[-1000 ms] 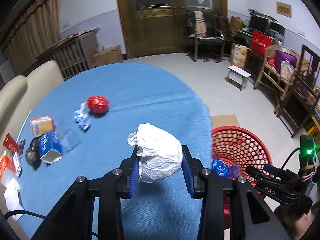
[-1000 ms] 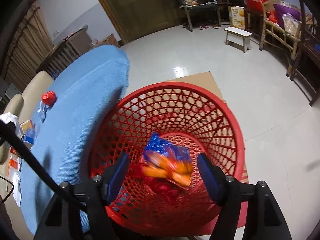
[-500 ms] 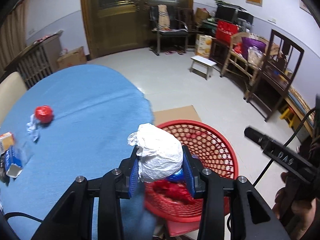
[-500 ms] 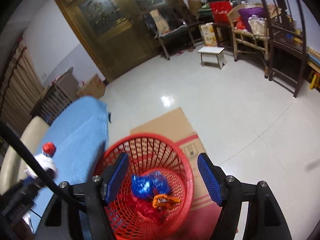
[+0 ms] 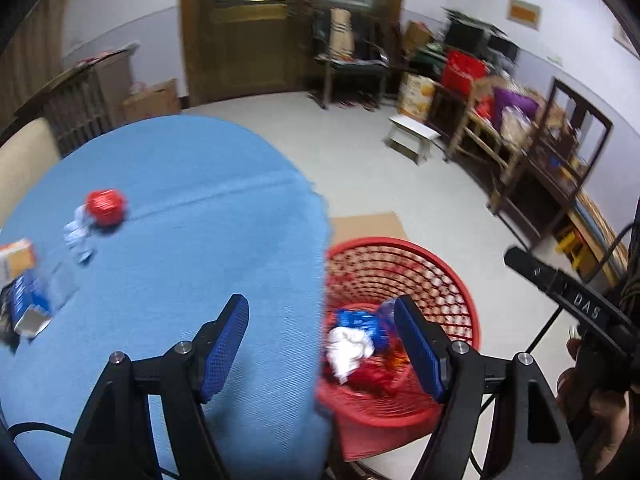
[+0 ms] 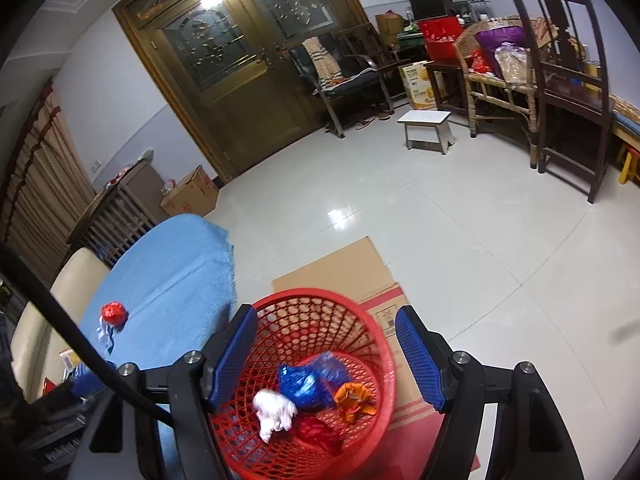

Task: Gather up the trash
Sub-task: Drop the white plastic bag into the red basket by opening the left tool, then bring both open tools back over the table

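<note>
Fingers of both grippers, left [image 5: 322, 344] and right [image 6: 326, 354], spread wide and empty above the red basket [image 6: 372, 330].

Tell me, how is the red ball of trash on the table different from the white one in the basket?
The red ball lies on the blue tablecloth; the white wad lies inside the red basket. The red ball looks round and shiny, while the white wad looks loose and crinkly. Both are crumpled trash.

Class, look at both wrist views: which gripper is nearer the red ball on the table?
Left. The left gripper is over the table's edge, near the red ball; the right gripper is beyond, over the basket.
</note>
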### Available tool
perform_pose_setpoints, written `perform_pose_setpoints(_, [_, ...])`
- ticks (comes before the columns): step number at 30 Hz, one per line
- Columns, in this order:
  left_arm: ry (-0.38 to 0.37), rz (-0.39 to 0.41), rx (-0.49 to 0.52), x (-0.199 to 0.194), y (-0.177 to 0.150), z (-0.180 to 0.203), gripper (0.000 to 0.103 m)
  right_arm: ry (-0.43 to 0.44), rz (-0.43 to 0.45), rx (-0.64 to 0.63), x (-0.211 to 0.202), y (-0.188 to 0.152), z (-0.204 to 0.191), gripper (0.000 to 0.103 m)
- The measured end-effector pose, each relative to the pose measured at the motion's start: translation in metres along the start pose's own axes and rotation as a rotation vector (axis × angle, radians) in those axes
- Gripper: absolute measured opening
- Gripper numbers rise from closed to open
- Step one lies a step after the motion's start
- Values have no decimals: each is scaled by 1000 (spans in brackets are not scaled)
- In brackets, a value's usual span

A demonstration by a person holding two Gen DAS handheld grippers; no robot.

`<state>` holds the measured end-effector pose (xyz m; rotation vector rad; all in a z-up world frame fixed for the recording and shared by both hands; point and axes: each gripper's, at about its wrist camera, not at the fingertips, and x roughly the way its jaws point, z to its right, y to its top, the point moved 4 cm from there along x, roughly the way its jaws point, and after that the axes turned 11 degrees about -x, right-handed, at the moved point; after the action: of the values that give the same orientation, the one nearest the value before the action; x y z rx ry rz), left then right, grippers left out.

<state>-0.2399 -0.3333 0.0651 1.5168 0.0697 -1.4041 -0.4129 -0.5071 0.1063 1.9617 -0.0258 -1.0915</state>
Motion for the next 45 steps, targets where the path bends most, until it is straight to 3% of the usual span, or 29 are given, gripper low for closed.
perform_pose_setpoints(12, [166, 75, -269, -48, -30, -146, 76, 126, -95, -191, 22, -28, -102, 75])
perform_pose_setpoints(25, [319, 144, -479, -84, -69, -264, 76, 250, -208, -490, 39, -71, -236, 75])
perform_pose_setpoints(34, [385, 172, -573, -91, -86, -309, 76, 312, -211, -756, 60, -90, -340, 75])
perform_pose_setpoints(45, [410, 189, -617, -98, -90, -340, 76, 334, -155, -902, 104, -93, -444, 75])
